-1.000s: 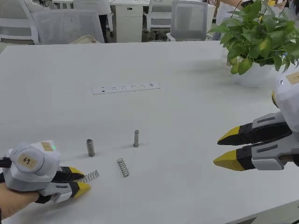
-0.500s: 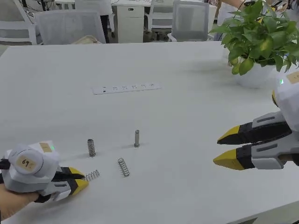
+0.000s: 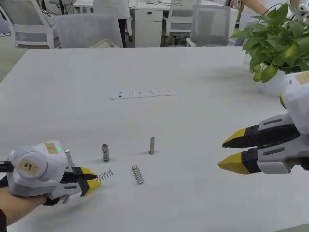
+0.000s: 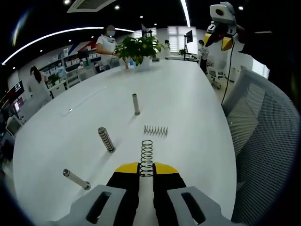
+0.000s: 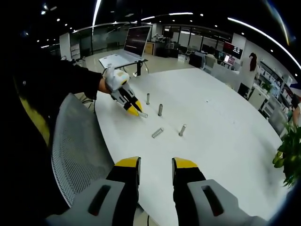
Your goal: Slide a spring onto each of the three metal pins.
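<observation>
My left gripper (image 3: 92, 182) sits low at the table's near left, shut on one end of a spring (image 3: 104, 174), which sticks out ahead of the yellow tips (image 4: 146, 168). A second spring (image 3: 138, 174) lies loose to the right of it (image 4: 155, 131). One pin (image 3: 105, 152) wears a spring (image 4: 106, 139). A bare pin (image 3: 152, 145) stands further right (image 4: 136, 104). Another bare pin (image 3: 68, 157) is just behind the left gripper (image 4: 76, 179). My right gripper (image 3: 225, 154) hovers open at the right, well away from the pins (image 5: 156, 164).
A white power strip (image 3: 144, 93) lies mid-table beyond the pins. A potted plant (image 3: 280, 38) stands at the far right. Office chairs (image 3: 87, 29) line the far edge. The table's near edge (image 5: 110, 155) is close below the right gripper.
The left gripper's jaws have come together on the end of the spring, and the spring has lifted slightly off its earlier spot. The head camera shifted. The right gripper has held still.
</observation>
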Motion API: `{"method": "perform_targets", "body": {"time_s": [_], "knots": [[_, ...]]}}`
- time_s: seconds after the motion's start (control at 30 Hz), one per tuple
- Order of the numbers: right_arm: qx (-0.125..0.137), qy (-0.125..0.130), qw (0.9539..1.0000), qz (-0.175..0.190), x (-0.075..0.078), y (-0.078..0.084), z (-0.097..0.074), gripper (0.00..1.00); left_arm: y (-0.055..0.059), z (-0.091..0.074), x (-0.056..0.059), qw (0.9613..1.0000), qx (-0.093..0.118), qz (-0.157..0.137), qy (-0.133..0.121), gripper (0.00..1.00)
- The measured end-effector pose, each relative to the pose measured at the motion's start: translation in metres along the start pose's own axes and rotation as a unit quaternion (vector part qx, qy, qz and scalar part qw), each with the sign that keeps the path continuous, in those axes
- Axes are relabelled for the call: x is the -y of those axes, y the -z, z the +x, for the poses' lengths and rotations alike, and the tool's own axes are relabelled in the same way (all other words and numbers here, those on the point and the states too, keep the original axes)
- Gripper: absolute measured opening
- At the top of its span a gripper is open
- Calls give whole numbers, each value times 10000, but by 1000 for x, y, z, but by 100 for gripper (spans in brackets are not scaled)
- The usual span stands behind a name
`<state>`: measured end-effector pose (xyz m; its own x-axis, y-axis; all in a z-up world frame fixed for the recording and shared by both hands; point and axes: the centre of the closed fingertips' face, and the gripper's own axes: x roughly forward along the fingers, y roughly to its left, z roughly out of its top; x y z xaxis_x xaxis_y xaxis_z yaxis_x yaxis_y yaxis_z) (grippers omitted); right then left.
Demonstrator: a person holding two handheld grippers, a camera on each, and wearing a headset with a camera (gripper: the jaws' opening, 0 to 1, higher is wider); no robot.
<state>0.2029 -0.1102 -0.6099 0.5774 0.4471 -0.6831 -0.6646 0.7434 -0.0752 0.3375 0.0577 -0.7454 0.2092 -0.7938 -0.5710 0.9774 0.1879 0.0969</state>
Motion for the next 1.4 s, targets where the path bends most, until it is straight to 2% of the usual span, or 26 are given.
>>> {"method": "perform_targets", "body": {"time_s": [0.1, 0.2, 0.37, 0.6, 0.83, 1.03, 1.4], "knots": [[16, -58, 10000, -66, 0, -4, 3, 25, -8, -4, 1, 9999, 113, 50, -18, 2], [52, -158, 9997, -160, -1, -10, 8, 25, -20, -11, 9, 9996, 258, 142, -30, 2], [111, -328, 9990, -298, -5, -20, 16, 25, -31, -20, 18, 9989, 398, 230, -63, 2], [195, -557, 9970, -491, -11, -33, 25, 25, -42, -33, 32, 9981, 536, 293, -125, 2], [234, -776, 9947, -639, -17, -41, 37, 24, -52, -40, 45, 9970, 666, 353, -149, 3], [263, -921, 9927, -728, -21, -47, 46, 24, -61, -44, 52, 9962, 739, 437, -135, 3], [365, -1146, 9899, -753, -24, -57, 63, 23, -73, -46, 54, 9950, 825, 559, -86, 3]]}}
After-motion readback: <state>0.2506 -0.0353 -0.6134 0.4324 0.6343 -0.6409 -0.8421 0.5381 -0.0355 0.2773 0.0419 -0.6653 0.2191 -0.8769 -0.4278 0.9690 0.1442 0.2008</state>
